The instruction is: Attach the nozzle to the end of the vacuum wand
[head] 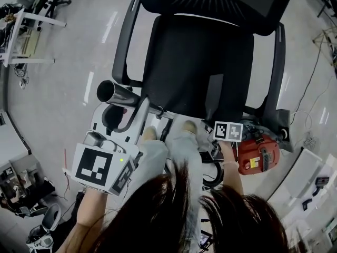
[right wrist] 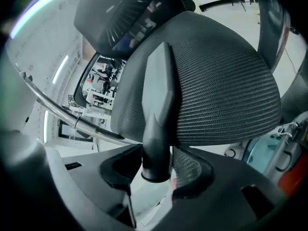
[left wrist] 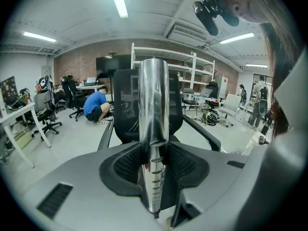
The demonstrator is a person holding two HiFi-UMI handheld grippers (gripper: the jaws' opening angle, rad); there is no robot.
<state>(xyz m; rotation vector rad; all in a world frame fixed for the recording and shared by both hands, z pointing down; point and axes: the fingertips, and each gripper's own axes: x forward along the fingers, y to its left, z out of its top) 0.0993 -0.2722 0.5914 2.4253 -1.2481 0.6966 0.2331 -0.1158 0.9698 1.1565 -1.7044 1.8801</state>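
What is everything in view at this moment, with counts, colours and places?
wand: one, chrome, in the left tongs, left of the chair
nozzle: one, black, on the chair seat, base between the right tongs
chair: one, black mesh, before the person
vacuum cleaner: one, red, floor right of the chair
bystander: one, blue shirt, crouching in the background
left tongs: grey, shut on the wand
right tongs: grey, open around the nozzle
legs: two, light trousers, by the chair
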